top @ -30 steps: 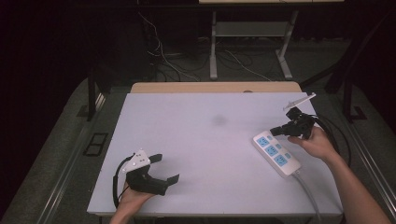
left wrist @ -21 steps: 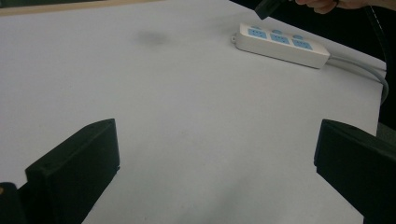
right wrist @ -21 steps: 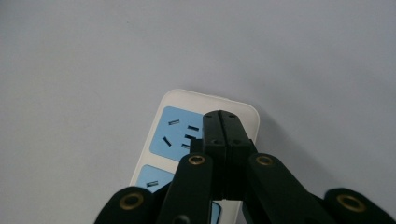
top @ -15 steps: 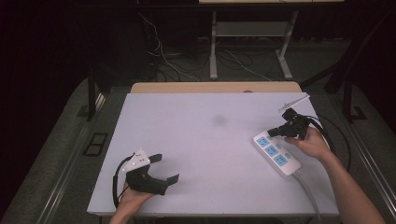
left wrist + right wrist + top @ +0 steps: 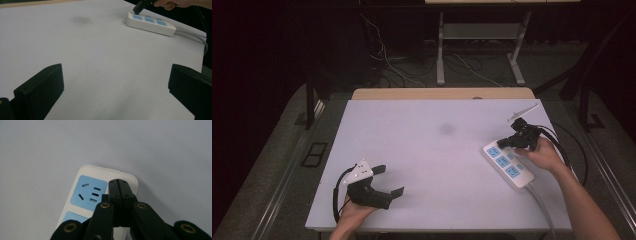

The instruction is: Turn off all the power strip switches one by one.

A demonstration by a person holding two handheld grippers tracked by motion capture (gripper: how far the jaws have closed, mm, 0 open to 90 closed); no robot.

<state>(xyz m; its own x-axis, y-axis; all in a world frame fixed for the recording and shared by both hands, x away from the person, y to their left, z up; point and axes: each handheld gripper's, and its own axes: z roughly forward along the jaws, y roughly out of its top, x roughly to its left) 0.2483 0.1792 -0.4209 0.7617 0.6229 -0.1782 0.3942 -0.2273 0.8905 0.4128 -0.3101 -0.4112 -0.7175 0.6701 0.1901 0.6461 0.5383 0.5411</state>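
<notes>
**Desk:** What have you got on the right side?

**Operator:** I'm looking along the right gripper (image 5: 121, 182) and its jaws are pressed flat together, nothing pinched between them. The tips sit over the far end of the white power strip (image 5: 85, 173), just beside its first blue socket (image 5: 89, 192). Whether the tips actually touch the casing I can't tell; the jaws themselves hide that spot.

**Desk:** How much of the strip do you see?

**Operator:** From that camera, just the end socket and a sliver of the next blue panel; the rest is cut off behind the linkage. From above I get the power strip (image 5: 508, 165) whole, three blue sockets, with its grey cable (image 5: 542, 207) running off the near edge of the table (image 5: 427, 145). The right hand (image 5: 544, 155) covers most of the gripper body.

**Desk:** And the left?

**Operator:** Left gripper (image 5: 388, 181) lies low near the table's front edge, jaws spread wide, nothing between them. From its own view the strip lies well ahead and to its right, and the right gripper's tip is cropped by the top of the frame. There's a faint dark smudge (image 5: 446, 128) on the tabletop, too blurred to identify.
</notes>
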